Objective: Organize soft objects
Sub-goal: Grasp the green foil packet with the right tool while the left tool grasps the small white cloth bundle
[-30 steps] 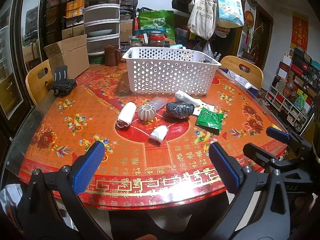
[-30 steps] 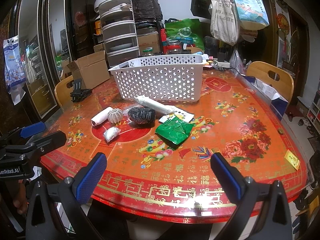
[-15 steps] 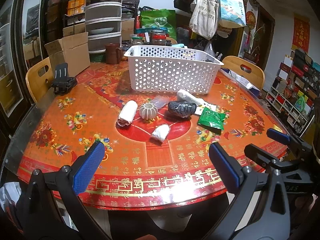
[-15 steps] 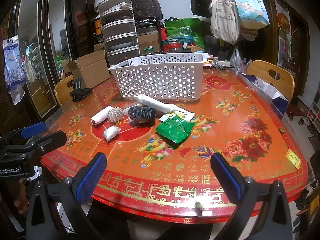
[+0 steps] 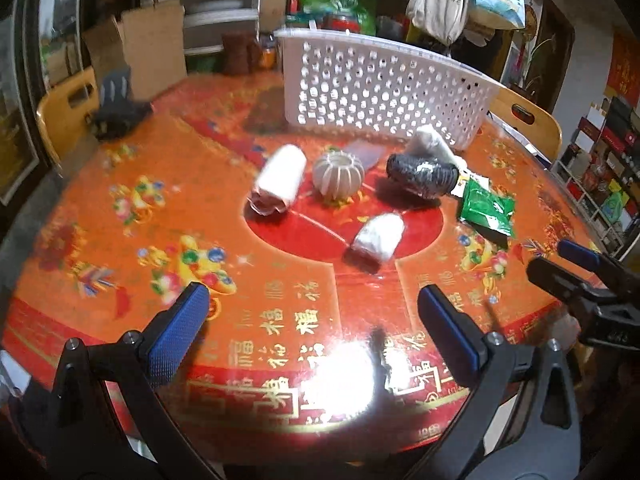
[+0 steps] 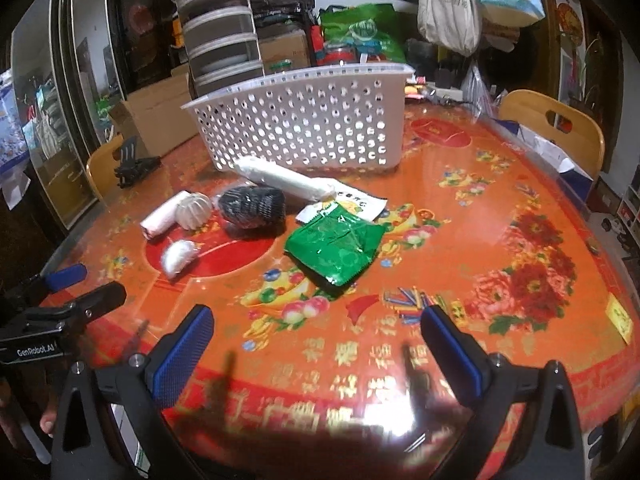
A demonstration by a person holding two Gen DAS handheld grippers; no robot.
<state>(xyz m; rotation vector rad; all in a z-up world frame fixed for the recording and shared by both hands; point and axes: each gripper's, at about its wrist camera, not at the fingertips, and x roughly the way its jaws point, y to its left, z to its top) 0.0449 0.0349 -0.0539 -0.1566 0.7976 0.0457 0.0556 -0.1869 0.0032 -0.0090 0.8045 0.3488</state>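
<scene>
Plainly, nothing is gripped yet: the left gripper (image 5: 312, 320) and the right gripper (image 6: 316, 340) both hang over the near edge of the tabletop (image 6: 500, 200) with jaws spread wide and nothing between them, which suits an approach before a first pick.

The soft things lie loose around the middle of the tabletop, just in front of the basket (image 6: 312, 120), which stands toward the far edge, probably as the place to put them. Toward the left edge lies a white roll (image 5: 280, 178), beside it a ribbed ball (image 5: 338, 172), then a dark bundle (image 5: 422, 174) that seems to touch a long white roll (image 6: 284, 178) behind it. A small wrapped roll (image 5: 378, 238) sits nearest the left gripper, so it looks the easiest first target. The green packet (image 6: 336, 246) lies ahead of the right gripper, partly on a white card (image 6: 356, 202).
</scene>
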